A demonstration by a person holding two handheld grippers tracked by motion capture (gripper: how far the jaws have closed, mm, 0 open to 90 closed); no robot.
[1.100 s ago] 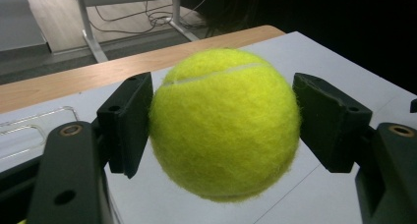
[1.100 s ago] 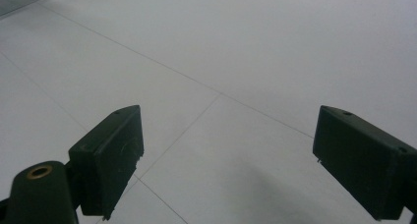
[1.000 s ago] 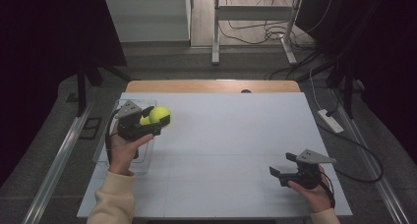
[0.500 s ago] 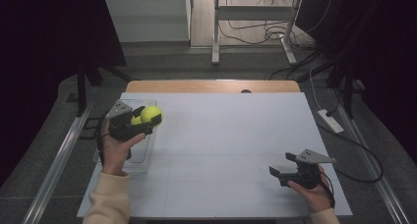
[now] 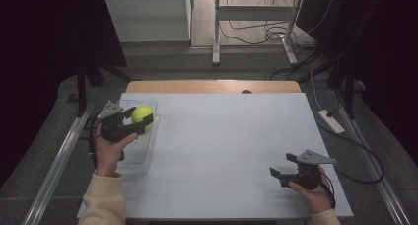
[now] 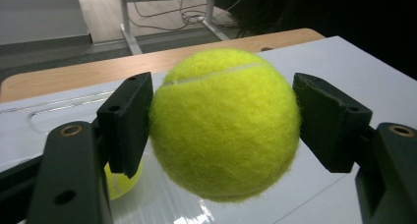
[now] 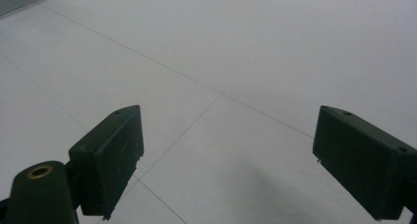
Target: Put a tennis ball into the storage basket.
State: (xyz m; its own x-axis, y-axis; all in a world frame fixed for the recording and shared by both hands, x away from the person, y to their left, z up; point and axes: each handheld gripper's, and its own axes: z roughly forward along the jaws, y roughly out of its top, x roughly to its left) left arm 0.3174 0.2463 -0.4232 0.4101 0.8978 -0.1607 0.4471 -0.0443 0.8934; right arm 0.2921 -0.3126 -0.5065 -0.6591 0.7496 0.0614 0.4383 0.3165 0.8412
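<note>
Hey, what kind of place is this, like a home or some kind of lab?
Probably a lab or test room: a bare white table under dark surrounds, loose cables on the floor, and a hand-held gripper clamping a tennis ball.

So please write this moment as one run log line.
left claw: shut on tennis ball | over clear tray | right claw: open, holds nothing

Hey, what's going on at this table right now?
A person holds a two-jaw gripper in each hand at a white table. The left gripper is clamped on a yellow tennis ball, held over a clear plastic tray at the table's left edge. A second yellow ball lies in the tray below it. The right gripper rests near the table's front right with its jaws open and nothing between them.
</note>
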